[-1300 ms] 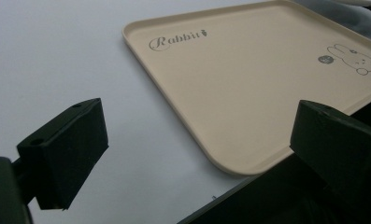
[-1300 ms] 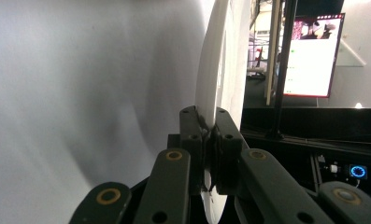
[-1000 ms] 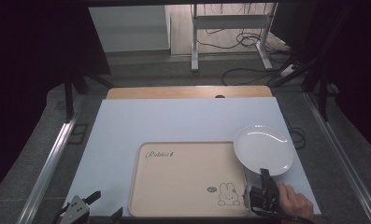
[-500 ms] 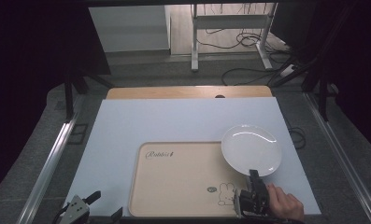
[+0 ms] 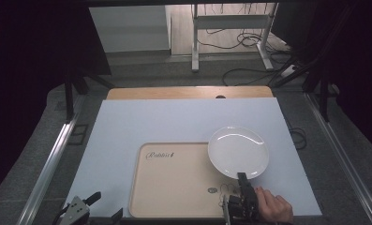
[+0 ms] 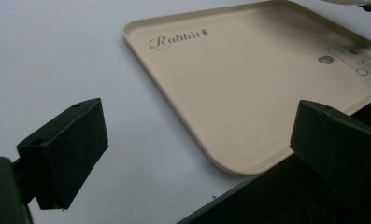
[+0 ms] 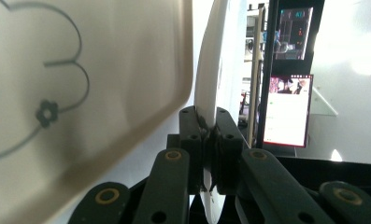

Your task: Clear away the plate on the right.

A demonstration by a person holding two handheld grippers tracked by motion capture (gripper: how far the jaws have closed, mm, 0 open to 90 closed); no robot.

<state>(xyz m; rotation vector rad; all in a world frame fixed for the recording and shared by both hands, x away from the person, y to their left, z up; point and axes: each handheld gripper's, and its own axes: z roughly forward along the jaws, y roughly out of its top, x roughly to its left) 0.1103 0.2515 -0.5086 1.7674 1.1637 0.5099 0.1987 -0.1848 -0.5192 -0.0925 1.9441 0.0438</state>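
We held the white plate [image 5: 238, 151] by its near rim in the clenched right tongs [image 5: 243, 180], overhanging the tray's [image 5: 174, 187] far right corner for placement, while the left tongs [image 5: 83, 206] rested released at the bench's [image 5: 174, 122] near left corner.

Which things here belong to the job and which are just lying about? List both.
In the job: white plate, clamped at its rim by the right gripper; beige rabbit tray, partly under the plate.
Lying about: left gripper, open and idle; cables on the floor.

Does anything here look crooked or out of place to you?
Only the white plate: it sits half over the top right corner of the beige tray and half over the table, because the right tongs are pinched on its near rim. Nothing looks spilled or broken.
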